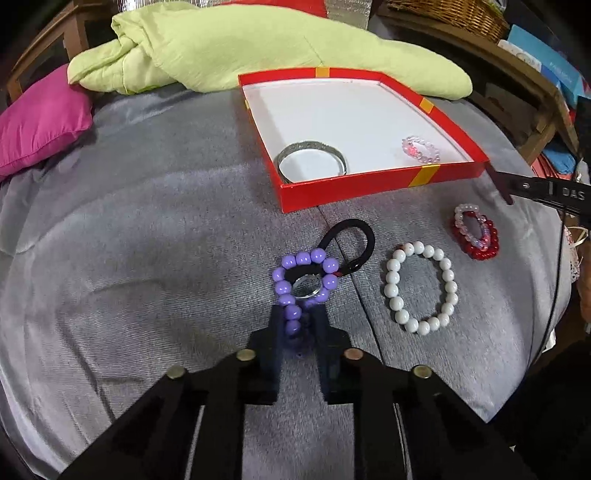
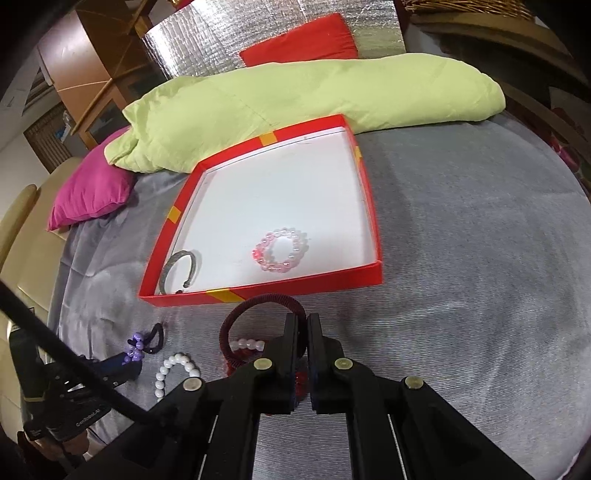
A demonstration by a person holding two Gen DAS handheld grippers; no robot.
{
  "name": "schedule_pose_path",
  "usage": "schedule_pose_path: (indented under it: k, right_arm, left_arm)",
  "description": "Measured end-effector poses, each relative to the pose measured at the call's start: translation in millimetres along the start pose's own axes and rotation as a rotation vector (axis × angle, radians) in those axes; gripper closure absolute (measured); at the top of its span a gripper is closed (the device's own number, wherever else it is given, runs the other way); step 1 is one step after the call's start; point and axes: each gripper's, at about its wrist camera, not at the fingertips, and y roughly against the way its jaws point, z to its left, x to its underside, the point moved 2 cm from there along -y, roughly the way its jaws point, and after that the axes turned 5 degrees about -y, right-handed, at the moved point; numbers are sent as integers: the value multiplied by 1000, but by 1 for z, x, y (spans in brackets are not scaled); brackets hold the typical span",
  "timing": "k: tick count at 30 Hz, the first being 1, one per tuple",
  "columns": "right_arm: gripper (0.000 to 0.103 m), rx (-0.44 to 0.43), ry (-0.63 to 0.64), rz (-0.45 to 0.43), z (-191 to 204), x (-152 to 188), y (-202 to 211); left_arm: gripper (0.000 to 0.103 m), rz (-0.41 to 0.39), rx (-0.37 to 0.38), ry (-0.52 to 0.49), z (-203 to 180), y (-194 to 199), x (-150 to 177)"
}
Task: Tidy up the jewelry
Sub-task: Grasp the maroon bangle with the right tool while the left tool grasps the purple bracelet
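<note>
In the left wrist view my left gripper (image 1: 297,317) is shut on the near beads of a purple bead bracelet (image 1: 325,267), which lies on the grey bedspread over a clear ring (image 1: 306,288) and a black hair tie (image 1: 352,236). To their right are a white bead bracelet (image 1: 421,288) and a red and pink bracelet pile (image 1: 476,234). My right gripper (image 2: 303,321) is shut on a dark red hair tie (image 2: 231,328), just in front of the red box (image 2: 369,206). The box holds a silver bangle (image 2: 177,269) and a pink bead bracelet (image 2: 280,251).
A light green quilt (image 1: 258,40) lies behind the box and a magenta cushion (image 1: 40,125) at the far left. Wooden furniture and a wicker basket (image 1: 454,14) line the back right. Bare grey bedspread (image 2: 480,240) stretches right of the box.
</note>
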Motion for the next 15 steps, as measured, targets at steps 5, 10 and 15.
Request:
schedule_pose_path:
  k: [5, 10, 15]
  right_arm:
    - [98, -9, 11, -13, 9, 1, -1]
    - [98, -22, 16, -43, 15, 0, 2]
    - [98, -31, 2, -62, 12, -2, 6]
  left_arm:
    - [93, -63, 24, 11, 3, 17, -1]
    - [93, -116, 22, 48, 15, 29, -4]
    - [93, -182, 49, 68, 20, 44, -10]
